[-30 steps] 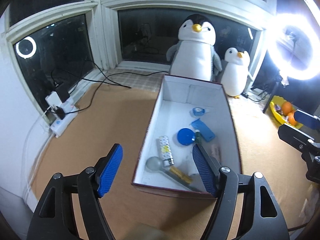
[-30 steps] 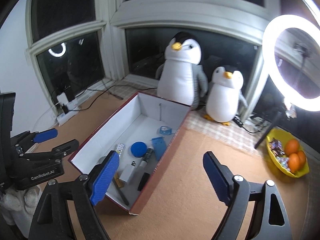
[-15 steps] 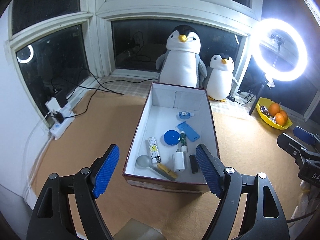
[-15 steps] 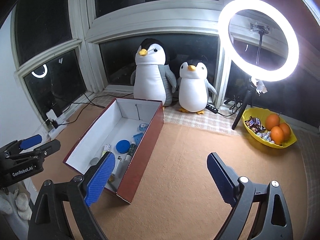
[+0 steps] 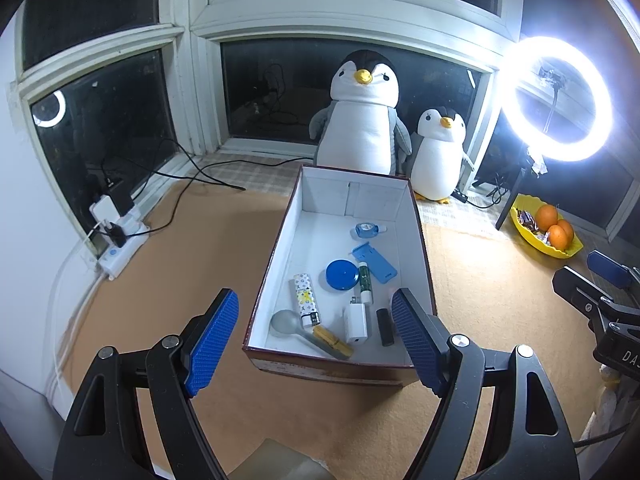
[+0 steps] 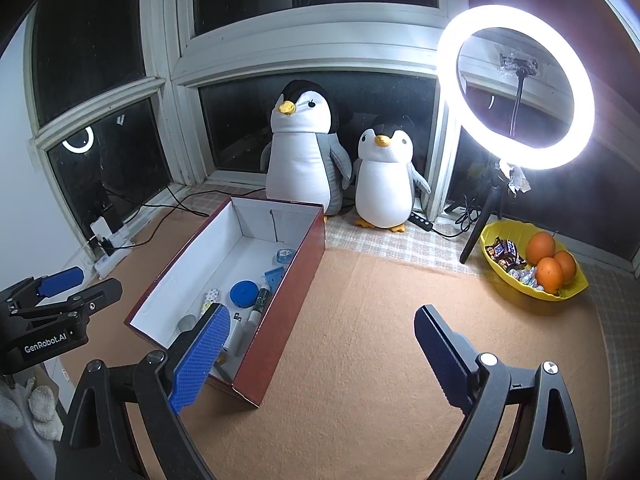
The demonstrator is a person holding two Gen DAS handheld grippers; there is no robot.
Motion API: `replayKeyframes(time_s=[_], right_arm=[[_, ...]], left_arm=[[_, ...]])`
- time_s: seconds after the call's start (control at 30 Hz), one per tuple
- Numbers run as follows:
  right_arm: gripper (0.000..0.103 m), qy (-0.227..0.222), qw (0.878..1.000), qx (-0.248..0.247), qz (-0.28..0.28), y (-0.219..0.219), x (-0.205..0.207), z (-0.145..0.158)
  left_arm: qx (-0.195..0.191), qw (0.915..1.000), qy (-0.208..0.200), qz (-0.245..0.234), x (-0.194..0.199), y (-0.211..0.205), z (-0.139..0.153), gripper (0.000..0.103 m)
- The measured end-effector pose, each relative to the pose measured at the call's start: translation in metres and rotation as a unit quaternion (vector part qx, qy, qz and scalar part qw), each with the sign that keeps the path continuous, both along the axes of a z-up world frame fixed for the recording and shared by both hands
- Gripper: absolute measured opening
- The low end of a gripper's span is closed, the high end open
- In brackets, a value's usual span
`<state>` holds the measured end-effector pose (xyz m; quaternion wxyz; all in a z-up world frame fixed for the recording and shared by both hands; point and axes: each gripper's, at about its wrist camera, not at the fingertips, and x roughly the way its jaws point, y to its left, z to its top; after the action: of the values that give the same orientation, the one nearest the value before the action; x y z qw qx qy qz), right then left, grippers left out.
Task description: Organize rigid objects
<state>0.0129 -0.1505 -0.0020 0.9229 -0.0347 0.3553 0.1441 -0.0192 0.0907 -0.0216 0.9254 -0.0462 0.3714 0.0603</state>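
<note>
Both grippers have drawn back and risen since a second ago, so the whole box (image 5: 416, 216) now shows in the left wrist view and the right wrist view takes in the carpet beside it. Left gripper (image 5: 316, 344) hangs just short of the box's near end with its jaws spread wide and nothing between them; right gripper (image 6: 320, 356) hovers off the box's right near corner, jaws likewise released and empty. Inside the box, nearest its front wall, lie a spoon (image 5: 285, 323) with a yellow clip (image 5: 332, 341) across its handle, a white charger (image 5: 356, 322) and a small black stick (image 5: 385, 321) — all close together. Just behind them sit a patterned lighter (image 5: 306, 300), a blue round lid (image 5: 341, 275) and a green-and-white tube (image 5: 364, 282) touching that lid's right edge. Farther in is a blue flat piece (image 5: 376, 263), and beyond it, toward the box's back wall, a small blue tape roll (image 5: 366, 230). Behind the box stand a big penguin (image 5: 362, 124) and a small penguin (image 5: 438, 152) against the window. To the box's right are a yellow bowl (image 6: 496, 236) holding oranges (image 6: 548, 262) and sweets, and a lit ring light (image 6: 516, 88); to its left, a power strip (image 5: 120, 250) by the wall.
</note>
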Motion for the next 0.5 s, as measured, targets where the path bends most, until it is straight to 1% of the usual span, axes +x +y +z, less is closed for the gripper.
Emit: replayKeyframes(time_s=[0.5], right_arm=[[0.091,0.008,1.0,-0.001,0.0,0.0015,0.0009,-0.004]], left_arm=[[-0.001,1.0,0.002,-0.002,0.0033,0.0016,-0.0013,0.079]])
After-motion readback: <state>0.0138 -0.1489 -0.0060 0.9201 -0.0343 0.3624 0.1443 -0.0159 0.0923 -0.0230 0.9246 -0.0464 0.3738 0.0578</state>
